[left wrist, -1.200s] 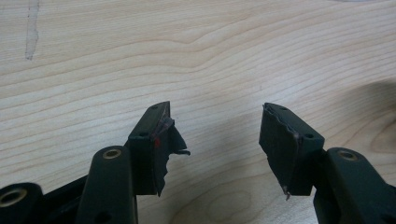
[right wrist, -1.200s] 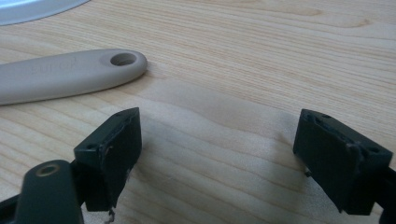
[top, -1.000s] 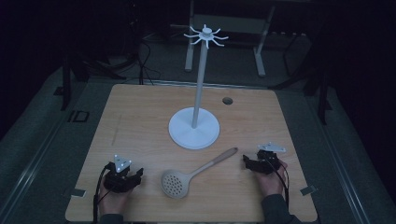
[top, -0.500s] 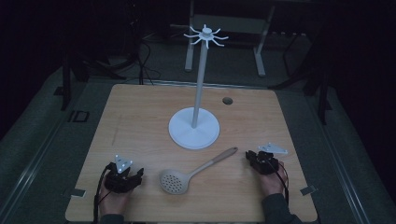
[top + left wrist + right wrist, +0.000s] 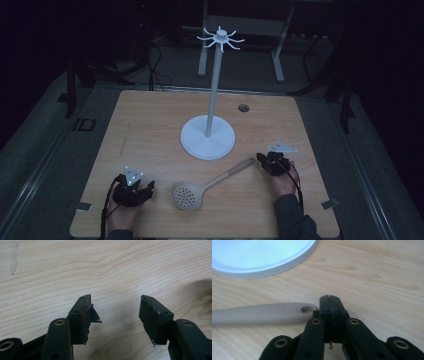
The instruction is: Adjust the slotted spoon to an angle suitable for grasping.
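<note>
Smooth beige perforated spoon (image 5: 210,183), flat on woodgrain table (image 5: 150,125).

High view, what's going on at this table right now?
A person sits at a wooden table with tongs in each hand. The right tongs have just closed with nothing between them, right beside the hanging-hole end of a beige slotted spoon. The left tongs rest open and empty. A white hook stand waits behind the spoon.

Your left hand-held gripper (image 5: 145,188) and right hand-held gripper (image 5: 260,159) are black, each topped by a grey three-cornered plate with a dark cable trailing back. Brass-ringed pivots dot the linkages; the left pads look torn. You wear dark sleeves.
</note>
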Available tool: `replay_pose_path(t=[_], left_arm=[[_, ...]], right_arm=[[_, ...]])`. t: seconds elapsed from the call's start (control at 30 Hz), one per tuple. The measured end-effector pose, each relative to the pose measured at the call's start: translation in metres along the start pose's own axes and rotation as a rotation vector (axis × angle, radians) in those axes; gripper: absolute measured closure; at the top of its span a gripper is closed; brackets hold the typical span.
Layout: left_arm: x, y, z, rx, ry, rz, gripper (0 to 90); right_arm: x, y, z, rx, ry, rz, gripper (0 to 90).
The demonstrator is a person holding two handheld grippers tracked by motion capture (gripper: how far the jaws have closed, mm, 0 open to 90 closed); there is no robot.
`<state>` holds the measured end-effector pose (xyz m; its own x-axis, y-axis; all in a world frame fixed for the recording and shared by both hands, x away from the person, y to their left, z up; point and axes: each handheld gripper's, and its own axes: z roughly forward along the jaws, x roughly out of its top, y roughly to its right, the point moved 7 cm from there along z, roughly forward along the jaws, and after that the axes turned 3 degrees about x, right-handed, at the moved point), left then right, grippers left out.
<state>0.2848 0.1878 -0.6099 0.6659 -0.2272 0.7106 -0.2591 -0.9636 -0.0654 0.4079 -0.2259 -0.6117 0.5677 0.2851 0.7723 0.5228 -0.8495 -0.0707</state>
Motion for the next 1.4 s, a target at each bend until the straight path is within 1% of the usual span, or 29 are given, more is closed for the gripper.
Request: replay_pose_path(t=[0.1, 0.23, 0.27, 0.3, 0.33, 0.37, 0.47, 0.5, 0.67, 0.7, 0.73, 0.77, 0.87, 0.97, 1.0, 1.03, 1.07, 1.1, 1.13, 1.17, 1.2, 1.23, 1.3, 1.33, 1.4], left_arm=[[0.0, 0.0, 0.0, 0.0, 0.002, 0.0, 43.9], [0.001, -0.001, -0.001, 0.0, 0.006, -0.003, 43.9], [0.001, -0.001, -0.001, 0.0, 0.01, -0.007, 43.9], [0.001, -0.001, -0.002, -0.01, 0.012, -0.018, 43.9], [0.002, -0.002, -0.003, -0.01, 0.017, -0.028, 43.9], [0.003, -0.001, -0.005, -0.007, 0.023, -0.024, 43.9], [0.008, 0.002, -0.01, -0.033, 0.047, -0.033, 43.9], [0.01, 0.004, -0.012, -0.041, 0.051, -0.035, 43.9], [0.022, 0.012, -0.022, -0.062, 0.096, -0.028, 43.9], [0.024, 0.014, -0.025, -0.065, 0.104, -0.022, 43.9], [0.028, 0.015, -0.027, -0.067, 0.114, -0.021, 43.9], [0.031, 0.017, -0.029, -0.074, 0.118, -0.019, 44.0], [0.039, 0.024, -0.034, -0.092, 0.131, -0.004, 44.0], [0.045, 0.031, -0.037, -0.111, 0.142, 0.011, 44.0], [0.045, 0.031, -0.037, -0.111, 0.142, 0.011, 44.2], [0.047, 0.036, -0.039, -0.118, 0.146, 0.017, 44.2], [0.048, 0.037, -0.039, -0.12, 0.147, 0.021, 44.6], [0.049, 0.039, -0.039, -0.122, 0.144, 0.027, 44.6], [0.049, 0.04, -0.038, -0.124, 0.143, 0.033, 44.6], [0.049, 0.041, -0.038, -0.125, 0.141, 0.037, 44.7], [0.049, 0.042, -0.038, -0.128, 0.141, 0.038, 44.7], [0.049, 0.043, -0.038, -0.128, 0.141, 0.04, 44.8], [0.049, 0.043, -0.038, -0.128, 0.139, 0.041, 44.8], [0.049, 0.043, -0.038, -0.129, 0.14, 0.041, 44.8], [0.048, 0.042, -0.038, -0.129, 0.142, 0.041, 44.7]], right_arm=[[0.004, 0.002, 0.005, 0.007, -0.003, 0.008, 89.9], [0.006, 0.001, 0.011, 0.013, -0.015, -0.003, 89.9], [0.005, 0.001, 0.012, 0.015, -0.019, -0.003, 89.9], [0.004, 0.0, 0.014, 0.023, -0.028, -0.003, 89.9], [0.003, 0.0, 0.014, 0.021, -0.028, -0.005, 90.0], [0.003, 0.0, 0.014, 0.021, -0.028, -0.005, 90.0], [0.001, 0.001, 0.012, 0.035, -0.031, 0.021, 90.0], [0.0, 0.0, 0.011, 0.054, -0.03, 0.035, 90.0], [-0.003, -0.005, 0.009, 0.063, -0.023, 0.037, 90.0], [-0.004, -0.009, 0.008, 0.079, -0.022, 0.04, 90.0], [-0.004, -0.009, 0.008, 0.079, -0.022, 0.04, 90.0], [-0.005, -0.011, 0.008, 0.091, -0.019, 0.042, 90.0], [-0.006, -0.017, 0.007, 0.095, -0.014, 0.036, 90.0], [-0.008, -0.025, 0.006, 0.111, -0.011, 0.039, 90.0], [-0.008, -0.025, 0.006, 0.111, -0.011, 0.039, 90.0], [-0.009, -0.029, 0.006, 0.117, -0.007, 0.04, 90.0], [-0.011, -0.038, 0.005, 0.136, -0.003, 0.027, 90.0], [-0.012, -0.042, 0.005, 0.145, -0.005, 0.016, 90.0], [-0.012, -0.042, 0.005, 0.145, -0.005, 0.016, 90.0], [-0.012, -0.045, 0.005, 0.146, -0.003, 0.0, 90.0], [-0.012, -0.046, 0.005, 0.138, -0.003, -0.011, 90.0], [-0.012, -0.046, 0.004, 0.134, -0.001, -0.013, 90.0], [-0.011, -0.046, 0.003, 0.143, 0.012, 0.003, 89.7], [-0.01, -0.046, 0.002, 0.138, 0.023, -0.002, 88.8], [-0.01, -0.045, 0.001, 0.129, 0.025, -0.01, 88.2]])
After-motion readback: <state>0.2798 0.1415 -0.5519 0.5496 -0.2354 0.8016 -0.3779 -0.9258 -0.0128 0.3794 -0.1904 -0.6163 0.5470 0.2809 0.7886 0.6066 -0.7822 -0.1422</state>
